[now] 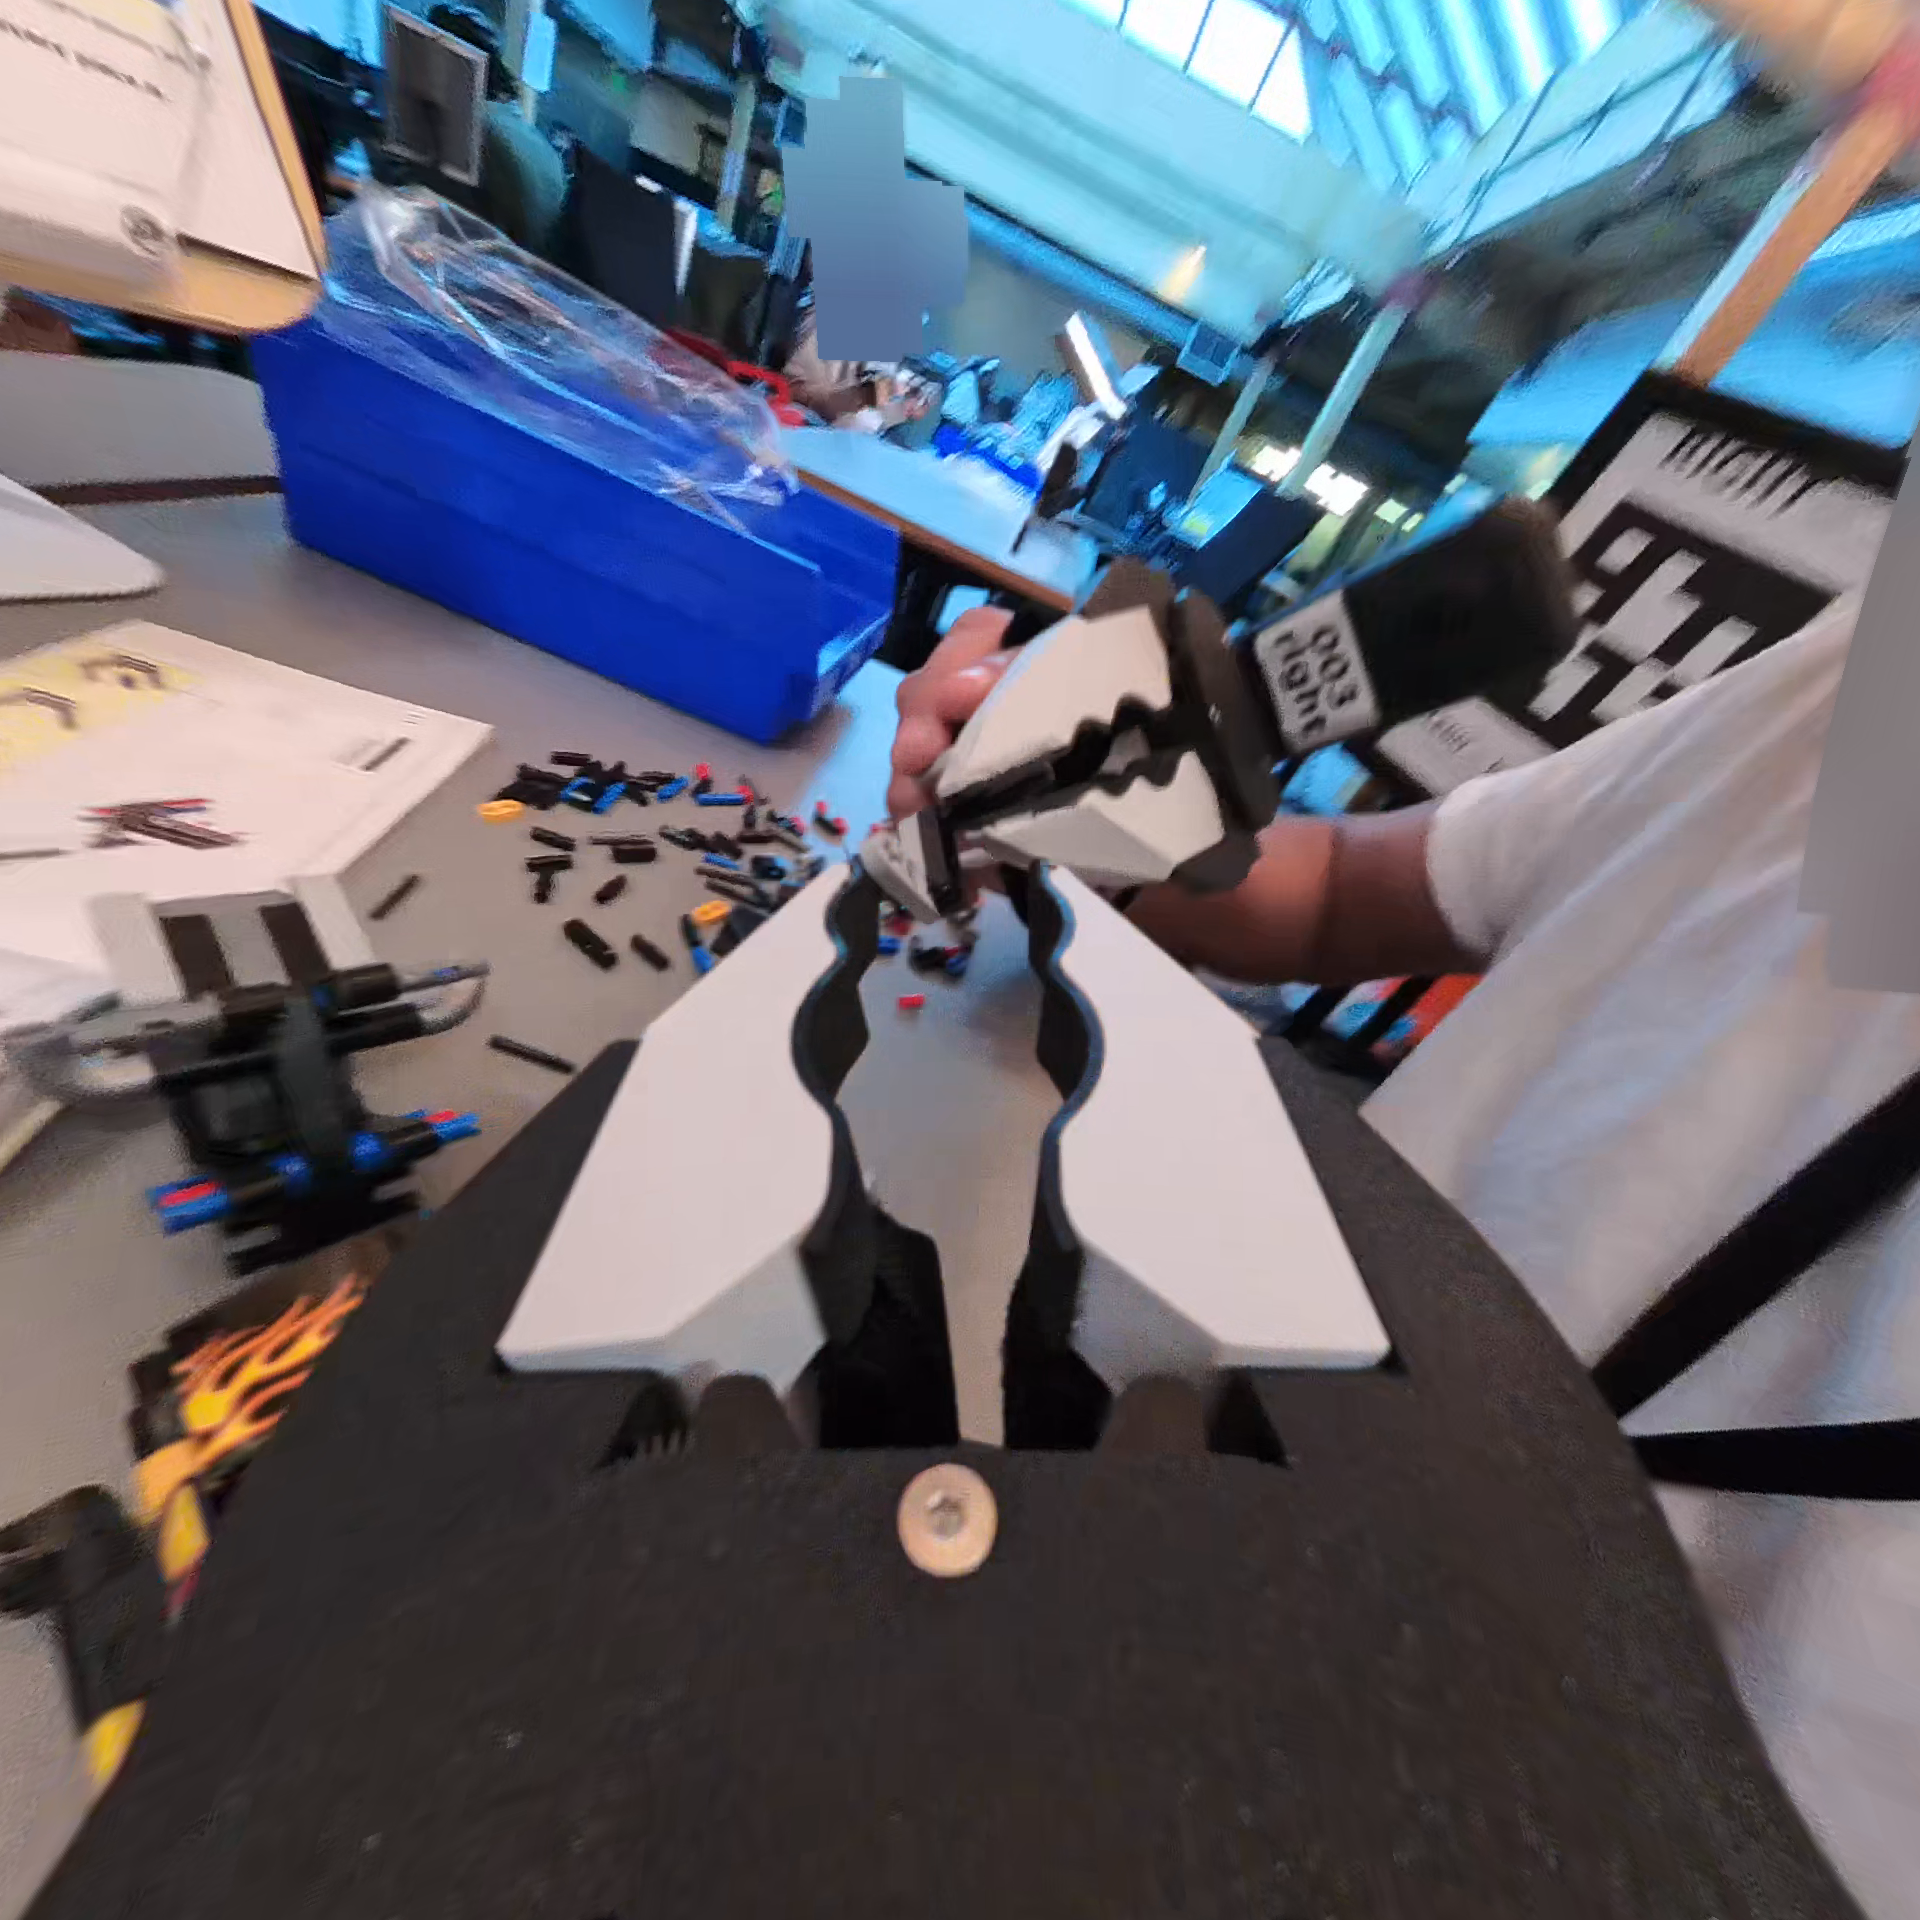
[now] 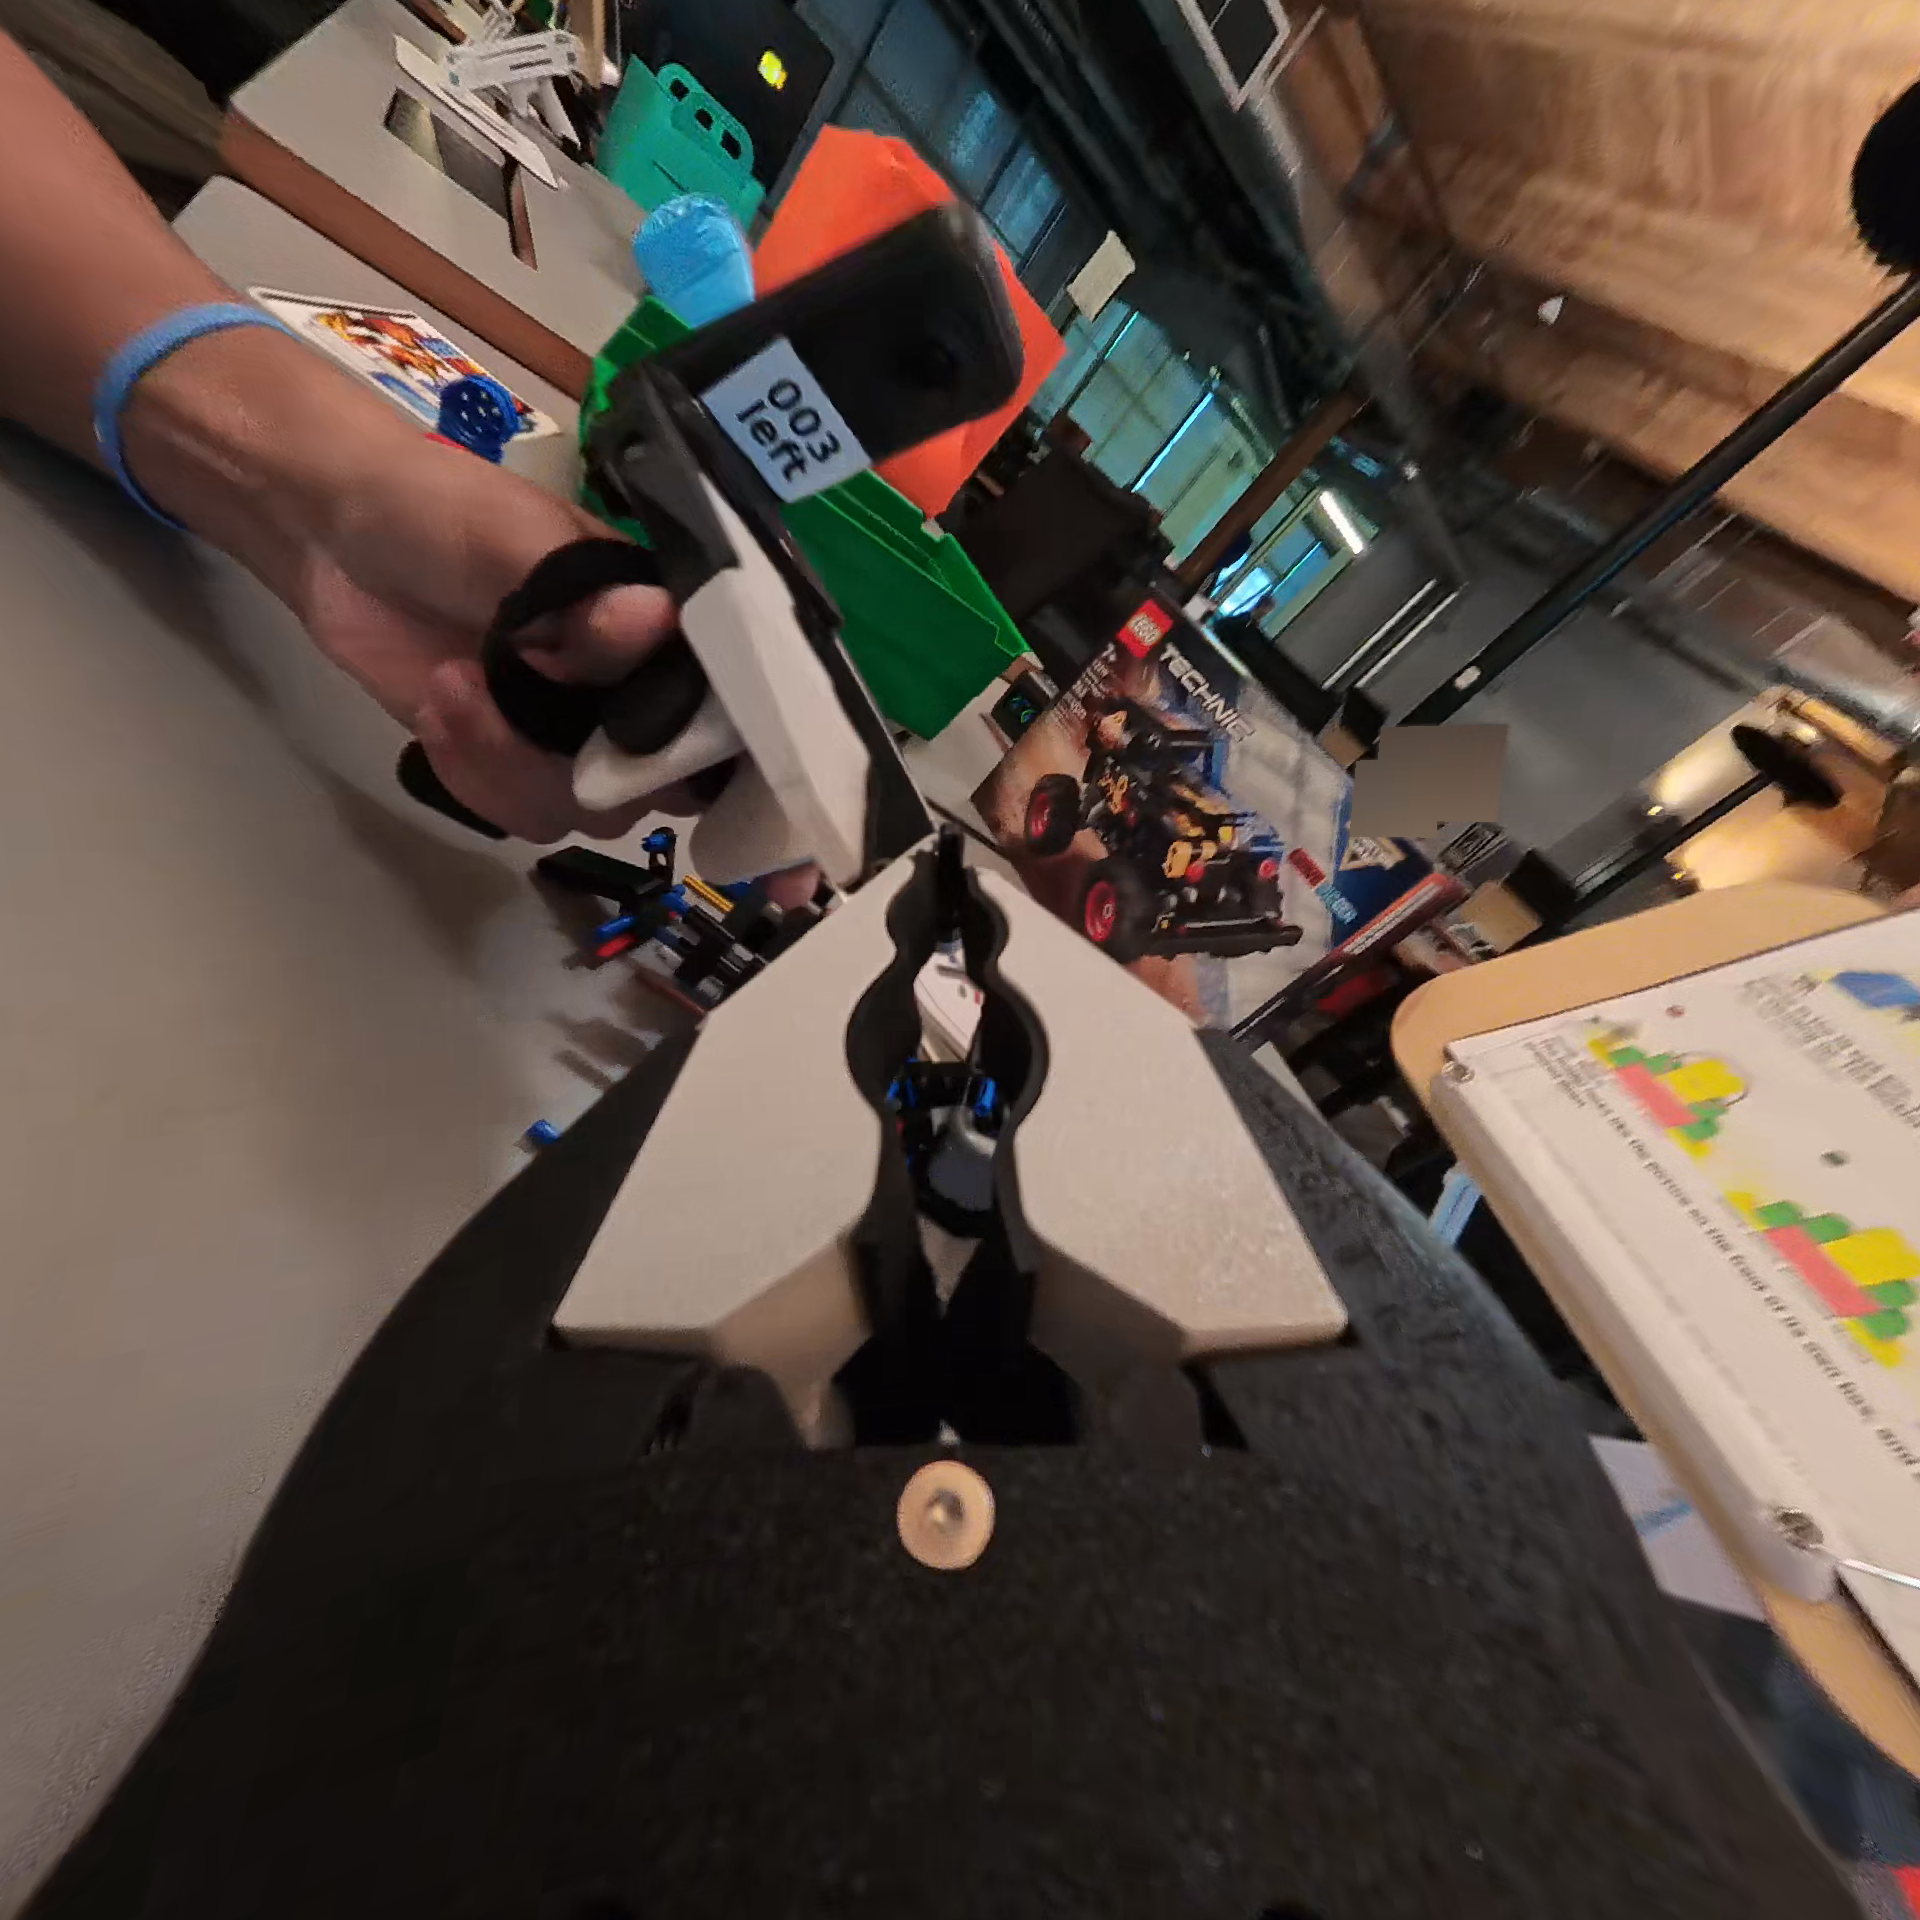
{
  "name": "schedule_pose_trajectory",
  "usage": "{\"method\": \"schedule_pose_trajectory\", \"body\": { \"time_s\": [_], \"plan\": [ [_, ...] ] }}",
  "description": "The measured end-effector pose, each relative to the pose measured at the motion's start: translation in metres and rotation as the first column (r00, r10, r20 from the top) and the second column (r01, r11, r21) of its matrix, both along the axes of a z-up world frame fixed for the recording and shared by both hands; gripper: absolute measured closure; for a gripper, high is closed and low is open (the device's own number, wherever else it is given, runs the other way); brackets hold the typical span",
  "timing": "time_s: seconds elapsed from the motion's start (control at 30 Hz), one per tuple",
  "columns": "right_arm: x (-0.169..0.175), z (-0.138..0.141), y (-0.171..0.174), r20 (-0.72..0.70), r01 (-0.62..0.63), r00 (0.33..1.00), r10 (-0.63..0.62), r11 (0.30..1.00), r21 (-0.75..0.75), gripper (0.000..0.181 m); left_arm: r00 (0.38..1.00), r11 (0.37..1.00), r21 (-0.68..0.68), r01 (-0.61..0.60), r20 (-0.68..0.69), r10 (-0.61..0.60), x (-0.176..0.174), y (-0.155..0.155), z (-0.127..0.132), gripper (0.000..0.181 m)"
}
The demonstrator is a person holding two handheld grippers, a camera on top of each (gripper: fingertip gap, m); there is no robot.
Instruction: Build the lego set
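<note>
Left wrist view: left gripper (image 1: 940, 899), white wavy-edged plastic fingers, is gaping apart at centre frame; right gripper (image 1: 940, 831) is pinching a small flat grey-and-black lego piece (image 1: 916, 868) just beyond. Loose black, blue and red pins (image 1: 644, 821) are lying scattered on the smooth grey table (image 1: 312, 613) mid-left.

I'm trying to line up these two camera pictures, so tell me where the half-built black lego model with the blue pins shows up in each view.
Left wrist view: the half-built model sits on the grey table at the left edge, left of the left gripper.
Right wrist view: only a black and blue bit shows between the right gripper's fingers; I cannot tell if it is the model.
Shared landmark: the scattered loose pins.
</note>
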State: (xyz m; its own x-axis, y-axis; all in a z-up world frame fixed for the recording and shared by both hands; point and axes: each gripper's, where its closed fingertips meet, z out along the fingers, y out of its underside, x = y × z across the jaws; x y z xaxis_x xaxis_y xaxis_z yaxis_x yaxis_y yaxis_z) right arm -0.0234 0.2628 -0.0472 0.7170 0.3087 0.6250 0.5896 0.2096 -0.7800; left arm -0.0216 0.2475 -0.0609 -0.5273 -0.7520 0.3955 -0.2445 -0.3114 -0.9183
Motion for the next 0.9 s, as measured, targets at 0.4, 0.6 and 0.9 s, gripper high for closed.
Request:
{"method": "schedule_pose_trajectory", "body": {
  "time_s": [0.4,0.6,0.9],
  "plan": [
    [0.001,-0.015,0.010,-0.115,0.032,0.992,-0.045,0.993,-0.118,0.170,0.980,0.960,0.201,-0.195,0.071,0.185,0.006,0.028,-0.011,0.175],
    [0.009,-0.029,0.023,-0.282,0.039,0.950,-0.130,0.951,-0.306,0.167,0.917,0.692,0.601,-0.400,0.277,0.288,0.009,0.040,-0.020,0.175],
    [0.003,-0.036,0.019,-0.470,-0.143,0.879,-0.083,0.893,-0.426,0.174,0.854,0.407,0.751,-0.520,0.471,0.222,0.006,0.039,-0.016,0.175]
  ]
}}
